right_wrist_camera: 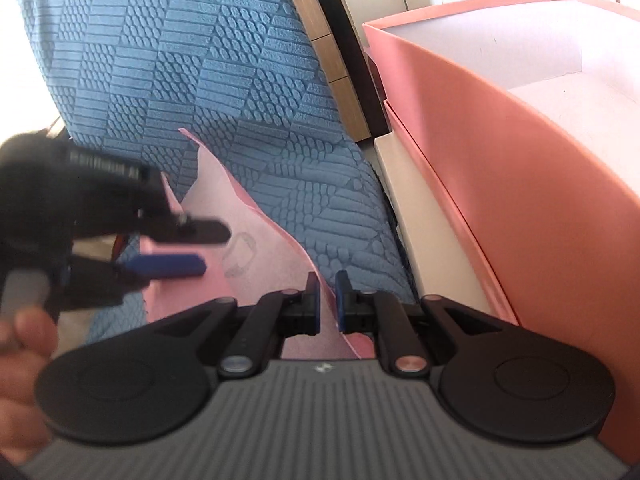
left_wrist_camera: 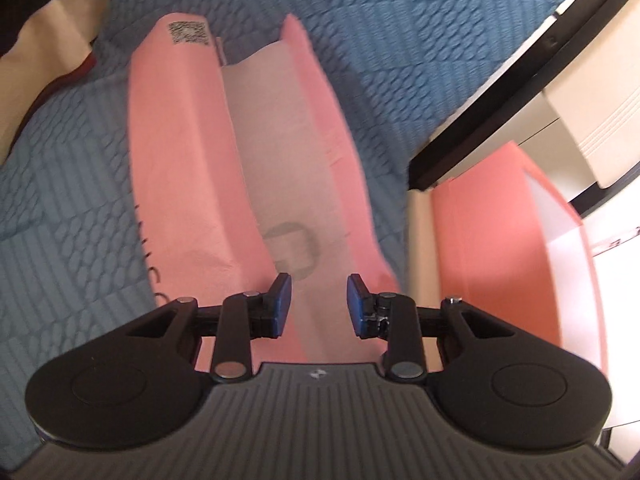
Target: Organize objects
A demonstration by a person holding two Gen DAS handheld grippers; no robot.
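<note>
A pink paper bag (left_wrist_camera: 180, 160) lies on the blue quilted bedspread (left_wrist_camera: 400, 40), its mouth held apart so the pale inside (left_wrist_camera: 280, 152) shows. My left gripper (left_wrist_camera: 320, 304) hovers over that opening with its jaws apart and nothing pressed between the blue pads (left_wrist_camera: 282, 300). In the right wrist view it (right_wrist_camera: 208, 248) comes in from the left over the bag (right_wrist_camera: 256, 240). My right gripper (right_wrist_camera: 328, 300) is shut on the bag's thin right edge. A pink box (right_wrist_camera: 520, 200) with a white inside stands open to the right, also visible in the left wrist view (left_wrist_camera: 500, 240).
A black bed frame (left_wrist_camera: 500, 92) and white furniture (left_wrist_camera: 592, 112) border the bed on the right. Cream cloth (left_wrist_camera: 48, 48) lies at the far left. Wooden drawers (right_wrist_camera: 332, 68) stand beyond the bed. A person's hand (right_wrist_camera: 20, 340) holds the left gripper.
</note>
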